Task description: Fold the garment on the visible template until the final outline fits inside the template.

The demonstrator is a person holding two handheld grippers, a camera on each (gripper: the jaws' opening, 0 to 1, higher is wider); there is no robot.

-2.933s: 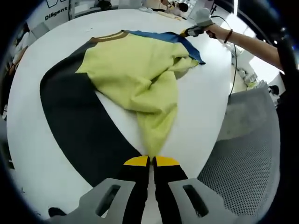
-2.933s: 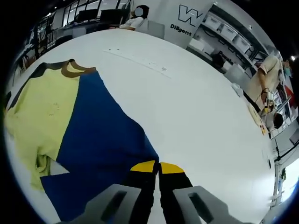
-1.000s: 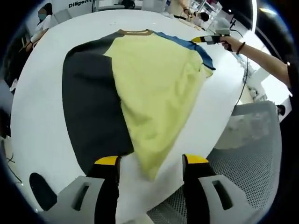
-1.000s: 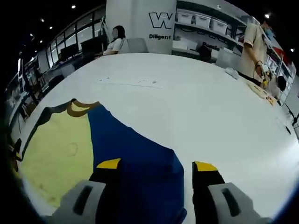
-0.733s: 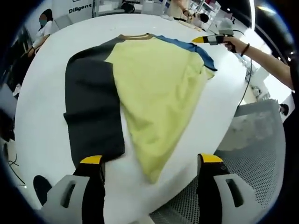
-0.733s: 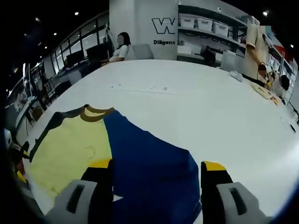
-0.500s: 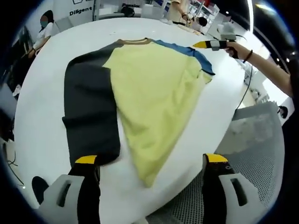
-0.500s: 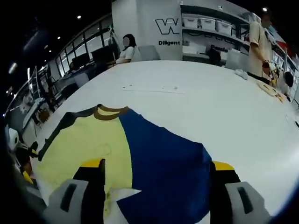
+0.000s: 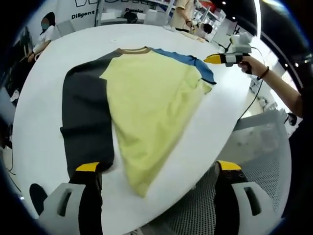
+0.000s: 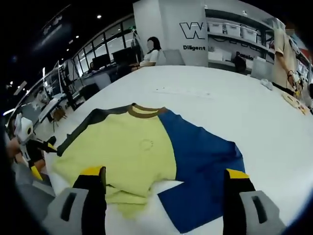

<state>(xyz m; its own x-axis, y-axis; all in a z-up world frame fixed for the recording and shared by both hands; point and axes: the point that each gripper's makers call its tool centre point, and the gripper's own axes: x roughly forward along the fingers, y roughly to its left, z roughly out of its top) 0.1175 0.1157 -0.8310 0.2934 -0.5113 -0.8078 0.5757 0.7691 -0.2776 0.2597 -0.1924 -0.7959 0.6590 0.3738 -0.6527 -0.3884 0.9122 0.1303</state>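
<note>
A long-sleeved garment (image 9: 146, 98) lies spread on the white table (image 9: 44, 73). It has a yellow body, a brown collar, a dark grey sleeve (image 9: 85, 112) and a blue sleeve (image 9: 193, 62). My left gripper (image 9: 158, 169) is open over the table's near edge, its jaws wide apart on either side of the yellow hem and touching nothing. In the right gripper view the garment (image 10: 127, 147) lies ahead, with the blue sleeve (image 10: 205, 166) nearest. My right gripper (image 10: 165, 174) is open above it and holds nothing. It also shows by the blue sleeve as the right gripper (image 9: 211, 58).
A grey mesh chair (image 9: 254, 161) stands beside the table's near edge. The person's arm (image 9: 276, 85) reaches in from the right. The left gripper (image 10: 41, 156) shows at the table's far-left edge. A seated person (image 10: 152, 49) and shelves sit beyond the table (image 10: 220, 98).
Both grippers were shut on the garment, the left on the yellow hem and the right on the blue sleeve's edge. Both have opened, let go and drawn back. The garment now lies flatter.
</note>
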